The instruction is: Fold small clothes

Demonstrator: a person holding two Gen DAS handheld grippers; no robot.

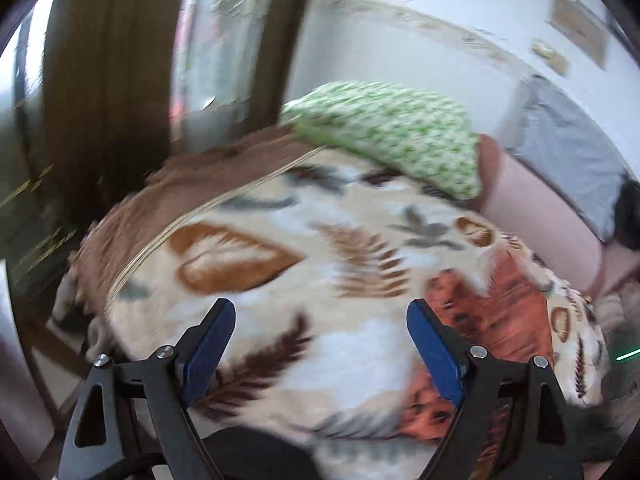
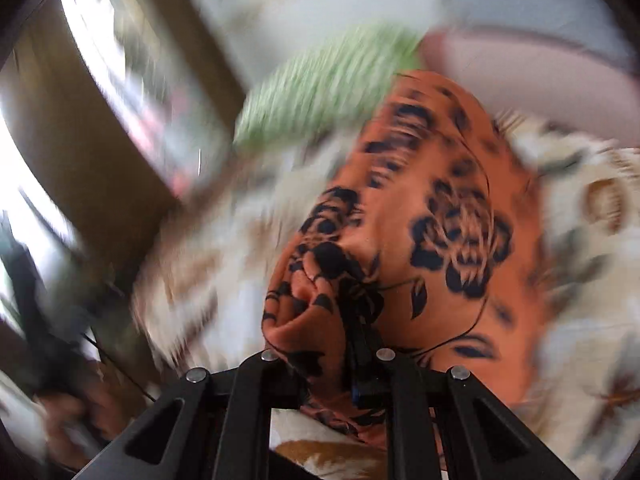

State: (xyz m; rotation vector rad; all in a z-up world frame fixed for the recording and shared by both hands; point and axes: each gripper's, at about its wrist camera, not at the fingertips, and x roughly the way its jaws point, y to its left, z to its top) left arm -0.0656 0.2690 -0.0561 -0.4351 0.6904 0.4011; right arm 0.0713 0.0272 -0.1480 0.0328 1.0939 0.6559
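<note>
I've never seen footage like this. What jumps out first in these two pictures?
The orange cloth with black roses fills the middle of the right view, bunched between the shut fingers of the right gripper. In the left view, the left gripper hangs wide open over a leaf-patterned blanket. A green-and-white pillow lies at the blanket's far edge.

open bed: leaf-print blanket (image 1: 320, 216) lies bare ahead
far edge: green pillow (image 1: 392, 140) blocks
right side: orange garment (image 1: 500, 300) covers
</note>
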